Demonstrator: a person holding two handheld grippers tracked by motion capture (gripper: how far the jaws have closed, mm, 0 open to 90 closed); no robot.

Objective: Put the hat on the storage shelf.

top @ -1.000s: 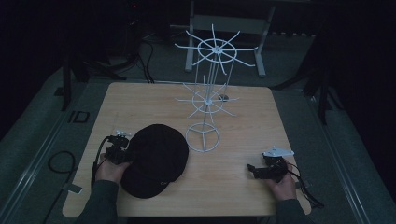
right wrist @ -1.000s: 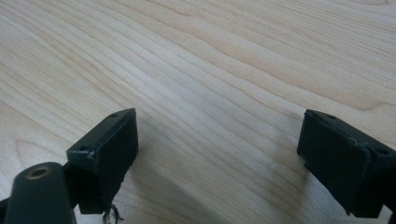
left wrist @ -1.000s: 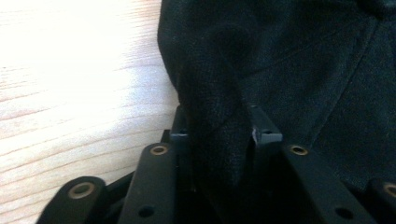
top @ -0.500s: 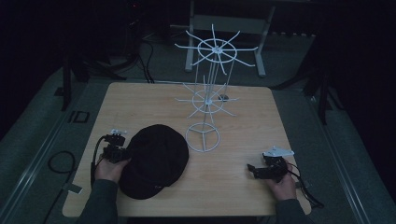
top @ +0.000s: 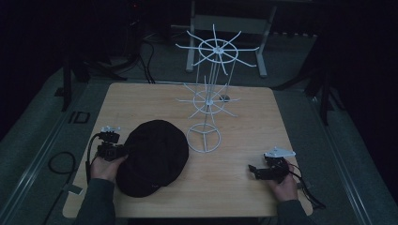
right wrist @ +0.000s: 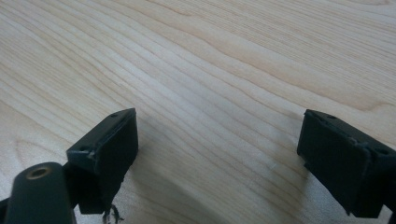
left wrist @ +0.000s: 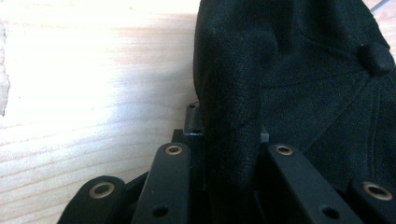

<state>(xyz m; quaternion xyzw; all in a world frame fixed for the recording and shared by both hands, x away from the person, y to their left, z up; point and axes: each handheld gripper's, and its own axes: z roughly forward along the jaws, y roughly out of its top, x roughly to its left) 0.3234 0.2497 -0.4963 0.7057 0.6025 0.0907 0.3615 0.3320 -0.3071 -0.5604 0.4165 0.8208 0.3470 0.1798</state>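
Observation:
A black fabric cap [top: 152,157] lies on the wooden table [top: 244,122] at the front left, its top button [left wrist: 373,51] facing up. At the cap's left edge, my left gripper [top: 123,151] lies low on the table. In the left gripper view a fold of the cap [left wrist: 233,107] is pinched between the jaws, so this gripper [left wrist: 229,140] is shut on it. Near the front right edge, my right gripper [top: 256,171] rests with its jaws pointing left. It is open [right wrist: 217,140], with bare wood between the jaws.
A white wire display stand [top: 210,101] rises from a ring base [top: 203,138] just right of the cap, with spoked wheels at two heights. Cables [top: 58,161] trail off the table on the left. Dark floor surrounds the table.
The left gripper has shifted slightly at the cap's left edge, and the cap's edge there has bunched a little. The right hand has not moved.

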